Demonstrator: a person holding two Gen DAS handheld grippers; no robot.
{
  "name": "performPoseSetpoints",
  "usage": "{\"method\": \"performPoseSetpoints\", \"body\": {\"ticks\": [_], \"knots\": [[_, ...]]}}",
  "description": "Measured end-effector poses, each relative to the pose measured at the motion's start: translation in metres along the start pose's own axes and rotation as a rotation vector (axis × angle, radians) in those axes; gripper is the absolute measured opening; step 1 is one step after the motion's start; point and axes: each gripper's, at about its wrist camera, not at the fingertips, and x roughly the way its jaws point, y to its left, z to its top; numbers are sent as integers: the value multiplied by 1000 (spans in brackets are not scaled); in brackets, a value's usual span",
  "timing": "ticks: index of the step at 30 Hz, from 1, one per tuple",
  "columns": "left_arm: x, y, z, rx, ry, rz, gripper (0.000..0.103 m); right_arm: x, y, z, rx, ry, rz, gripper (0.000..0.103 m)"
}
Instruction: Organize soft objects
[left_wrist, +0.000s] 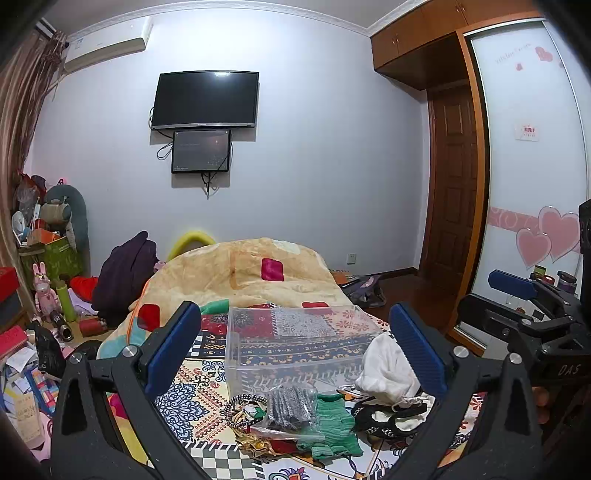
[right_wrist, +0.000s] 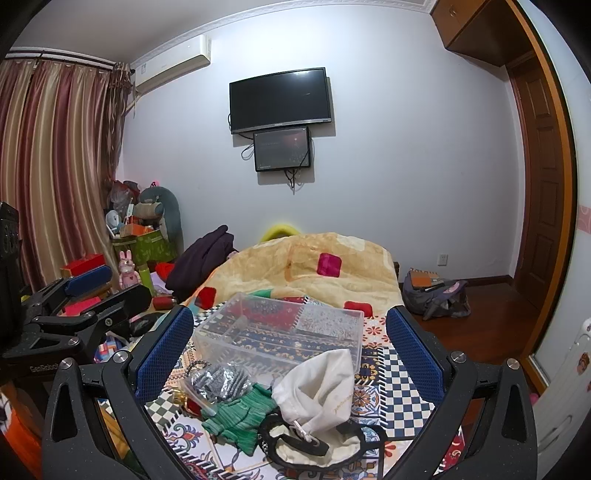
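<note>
A pile of soft things lies on the patterned bedspread (left_wrist: 207, 391): a white drawstring pouch (left_wrist: 388, 369) (right_wrist: 317, 387), a green knitted piece (left_wrist: 332, 421) (right_wrist: 240, 417), a clear bag of grey-black items (left_wrist: 291, 406) (right_wrist: 218, 380), a black-and-cream piece (left_wrist: 388, 417) (right_wrist: 314, 443) and beads (left_wrist: 243, 402). An empty clear plastic box (left_wrist: 295, 343) (right_wrist: 280, 332) stands just behind the pile. My left gripper (left_wrist: 295, 350) is open and empty above the pile. My right gripper (right_wrist: 291, 354) is open and empty above it too, and it also shows in the left wrist view (left_wrist: 517, 295).
A folded beige quilt (left_wrist: 251, 273) (right_wrist: 314, 262) lies behind the box. Clutter of boxes, toys and bottles (left_wrist: 48, 295) fills the floor at left. A backpack (right_wrist: 436, 291) sits on the floor at right, near the wooden door (left_wrist: 450, 184). A TV (left_wrist: 205, 99) hangs on the far wall.
</note>
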Motion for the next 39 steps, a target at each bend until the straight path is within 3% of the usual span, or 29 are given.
{"method": "performPoseSetpoints", "body": {"ticks": [28,39], "knots": [[-2,-1,2,-4,-1,-11,103,-4,2,3,6,-9,7,103],[5,3,-7,11,65,-35,103,2,-2,-2,-8,23,25,103]]}}
